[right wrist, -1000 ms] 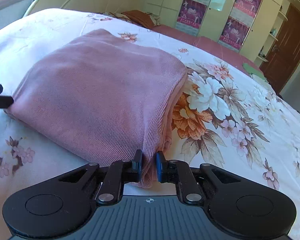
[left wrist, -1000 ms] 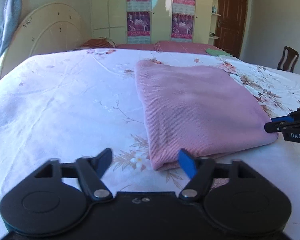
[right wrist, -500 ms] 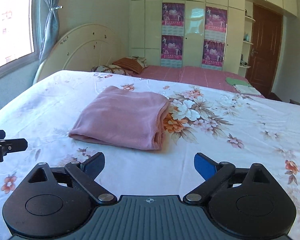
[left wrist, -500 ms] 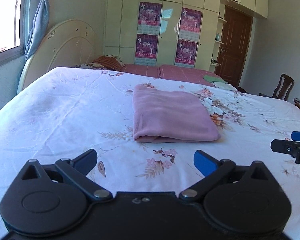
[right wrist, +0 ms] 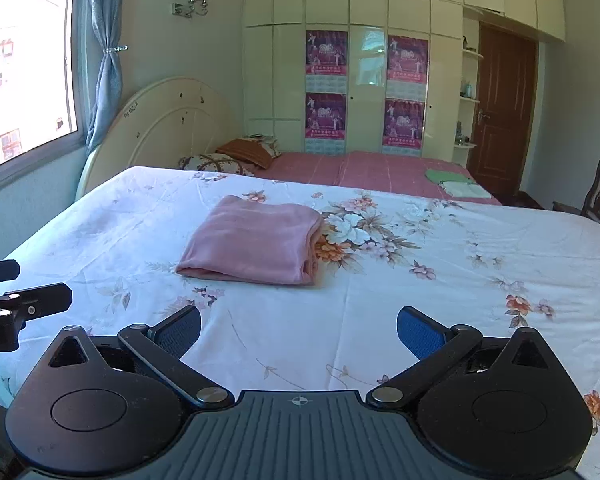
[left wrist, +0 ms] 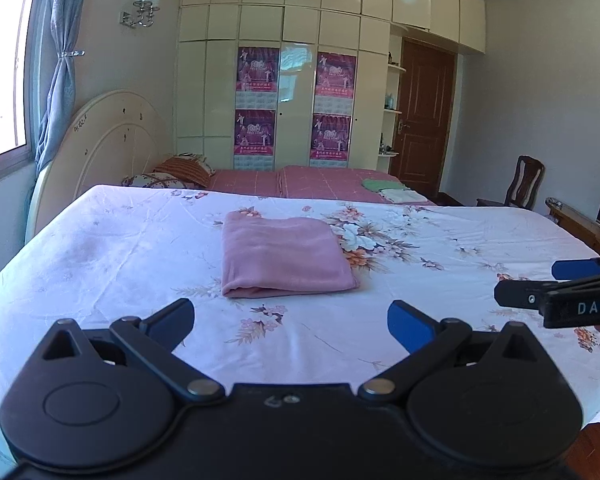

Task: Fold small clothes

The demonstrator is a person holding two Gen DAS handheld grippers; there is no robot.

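I hold my left tongs (left wrist: 290,326) and my right tongs (right wrist: 299,332) spread wide and empty, both hanging above the near part of the bed (left wrist: 100,248), well apart from the pink garment (left wrist: 282,258). I judge the fold of this piece done, so the step in hand is to leave it alone: to do that well I should keep both tongs clear of its edges, lift away without dragging the floral sheet (right wrist: 420,320) under it, and only go back in if a corner lifts. The garment lies flat near the middle of the bed, a tidy rectangle of soft pink knit, its near edge a thick rounded fold with layers stacked under it. In the right view its right side shows the layered edges, slightly uneven, resting just beside a large printed flower. The top face looks smooth, with no loose sleeve or hem poking out. If I tidy anything, I judge it should be that right edge, nipped lightly with 1 pair of tongs and squared, not pulled
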